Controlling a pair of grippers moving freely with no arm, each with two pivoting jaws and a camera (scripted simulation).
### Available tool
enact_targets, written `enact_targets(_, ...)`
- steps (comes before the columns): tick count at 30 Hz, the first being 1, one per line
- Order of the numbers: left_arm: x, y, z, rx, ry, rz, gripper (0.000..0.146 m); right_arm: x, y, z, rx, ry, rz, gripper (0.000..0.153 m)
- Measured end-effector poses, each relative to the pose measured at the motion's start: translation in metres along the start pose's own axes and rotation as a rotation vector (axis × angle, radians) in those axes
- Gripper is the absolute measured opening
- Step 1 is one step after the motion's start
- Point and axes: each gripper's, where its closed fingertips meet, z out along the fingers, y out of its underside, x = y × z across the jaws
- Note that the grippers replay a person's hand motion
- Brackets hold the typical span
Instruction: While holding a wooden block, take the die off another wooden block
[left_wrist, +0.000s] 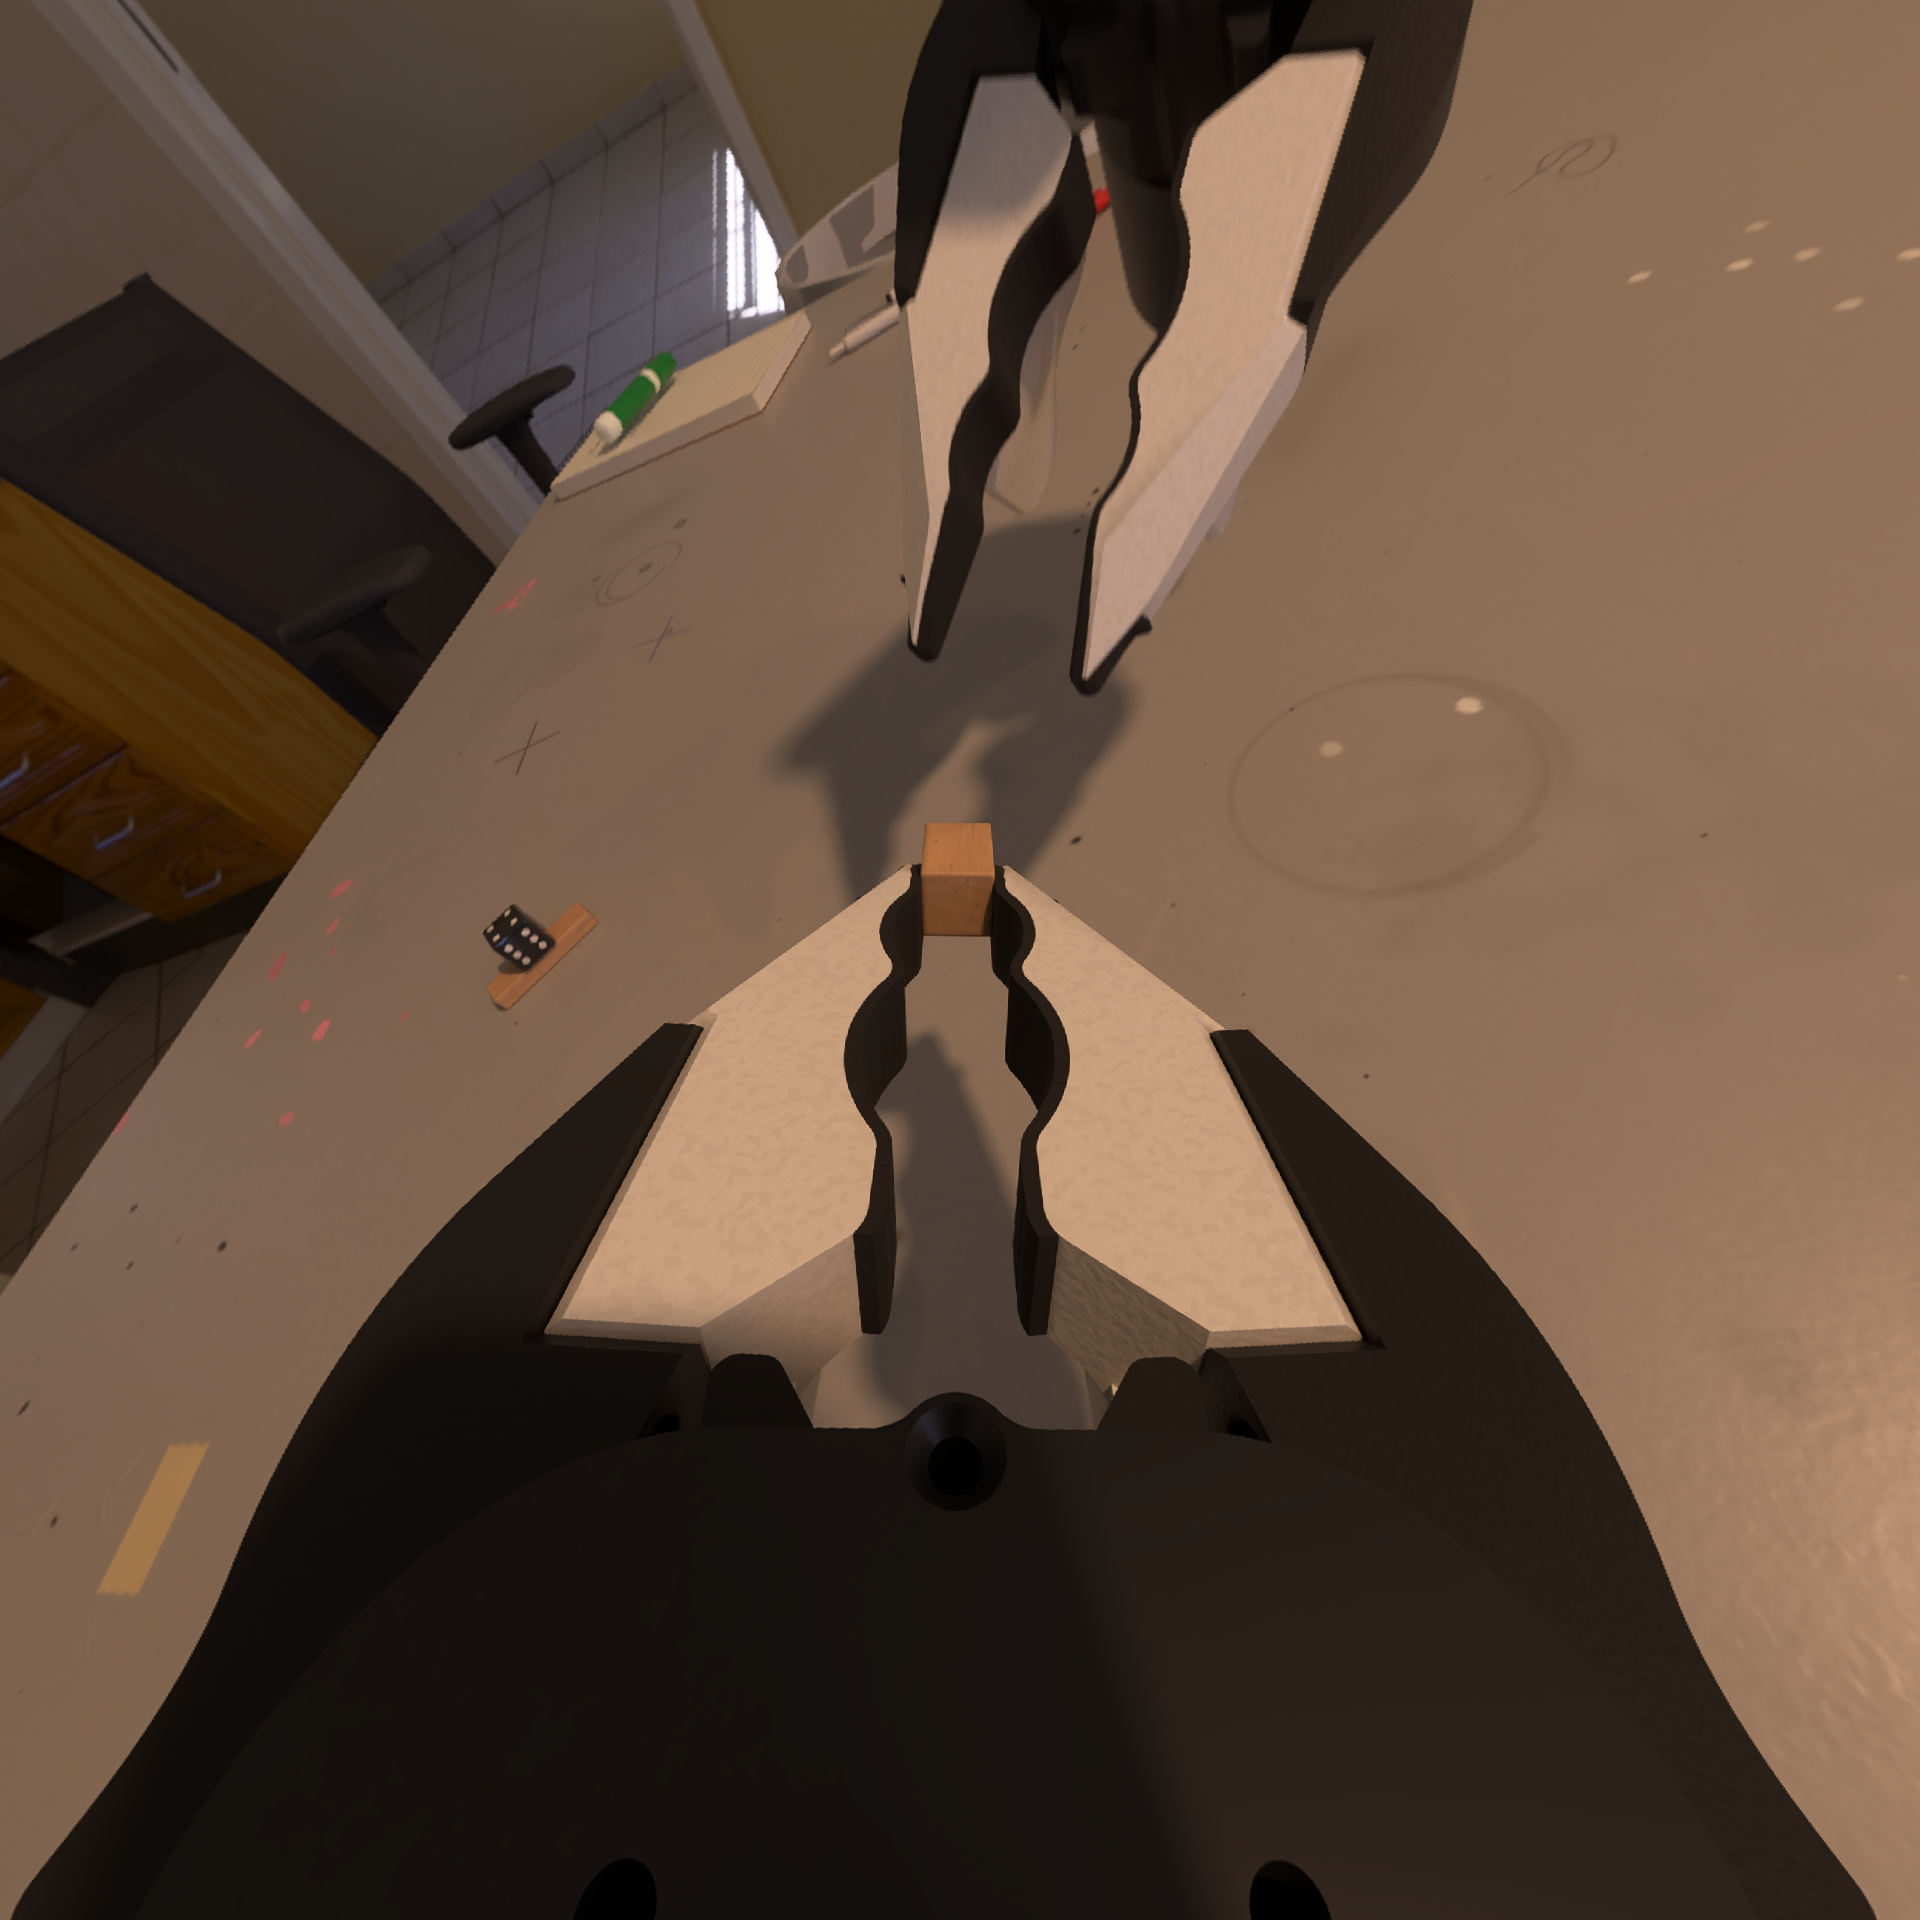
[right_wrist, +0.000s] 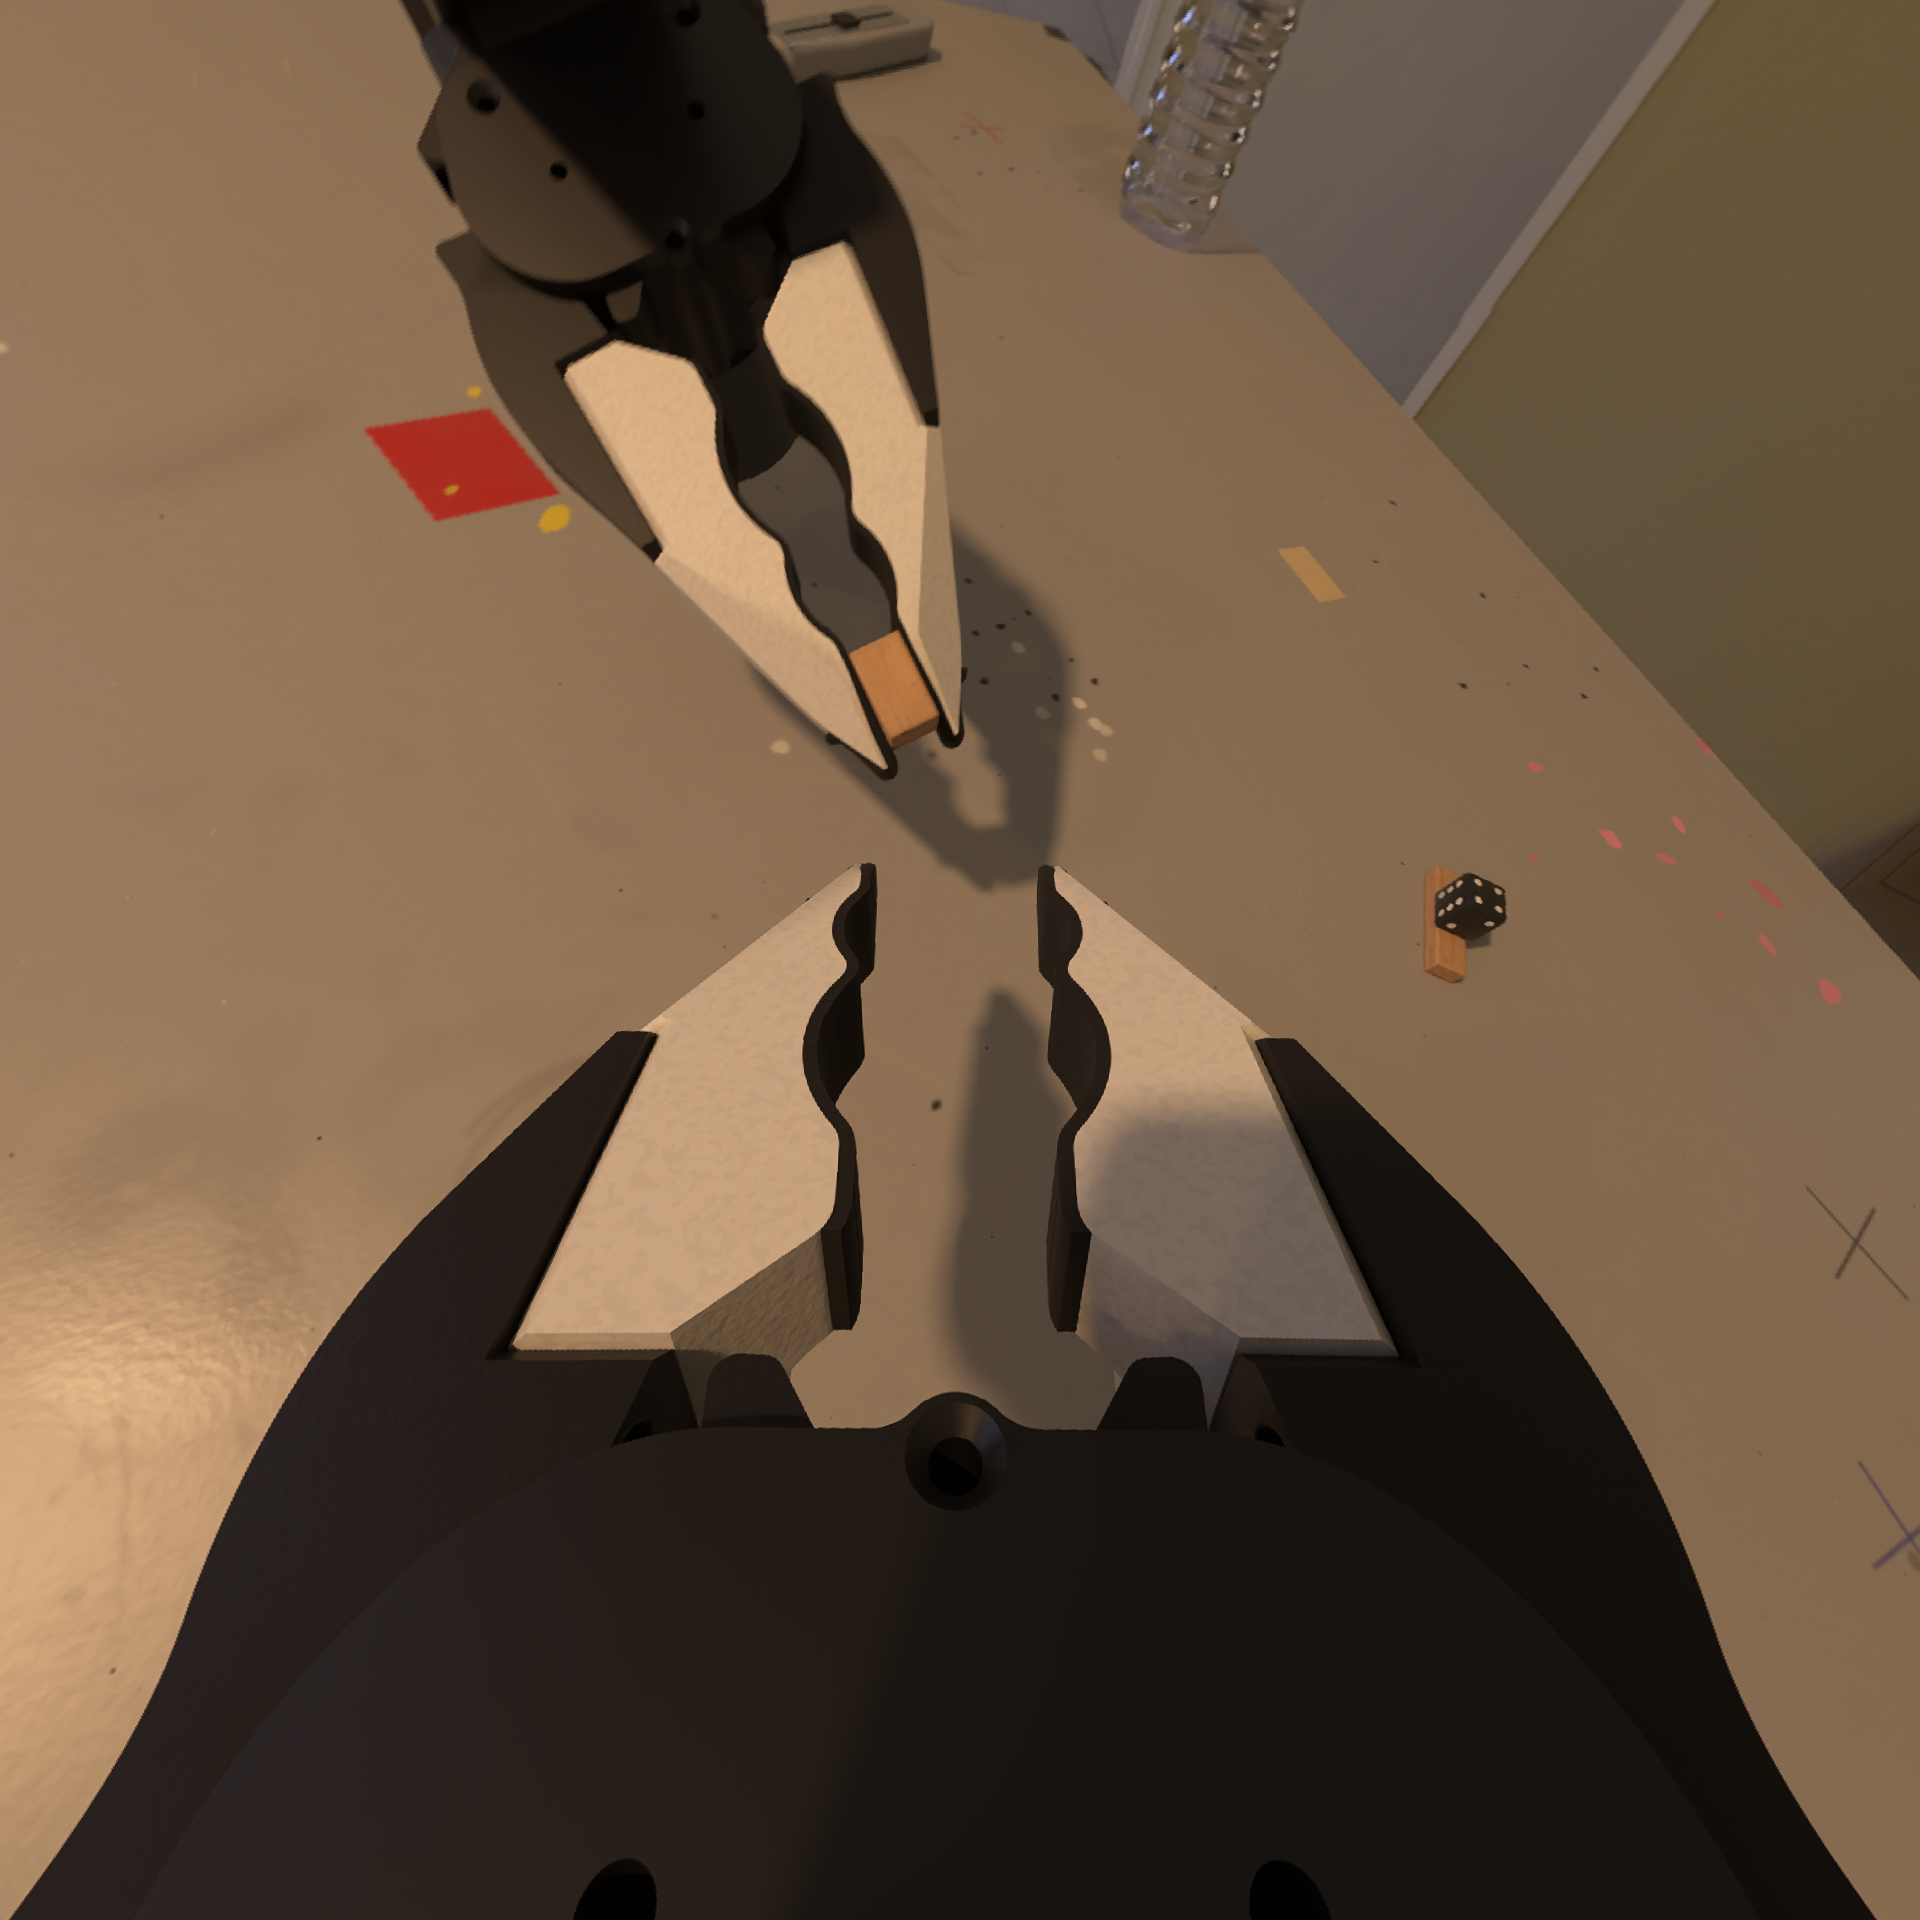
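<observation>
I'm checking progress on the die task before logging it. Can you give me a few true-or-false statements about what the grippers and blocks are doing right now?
1. The left gripper is shut on a wooden block. True.
2. The right gripper holds the die. False: it is open and empty.
3. The black die sits on the flat wooden block on the table. True.
4. The die is between the right gripper's fingers. False: it lies off to the side.
5. A green marker lies on a board. True.

Matt wood block (left_wrist: 954, 879); glossy black die (right_wrist: 1469, 904); smooth, faintly shiny table (right_wrist: 312, 935).
</observation>
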Motion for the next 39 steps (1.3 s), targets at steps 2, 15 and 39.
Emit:
enact_targets(2, -0.001, 0.004, 0.002, -0.016, -0.011, 0.002, 0.011, 0.007, 0.0, -0.002, 0.011, 0.035, 0.013, 0.031)
enact_targets(15, 0.001, 0.014, 0.008, -0.038, -0.014, 0.045, 0.011, 0.124, 0.011, 0.019, -0.183, 0.233, 0.25, 0.026)
enact_targets(39, 0.0, 0.015, 0.008, -0.034, -0.012, 0.043, 0.011, 0.181, 0.075, 0.115, -0.531, 0.036, 0.404, 0.017)
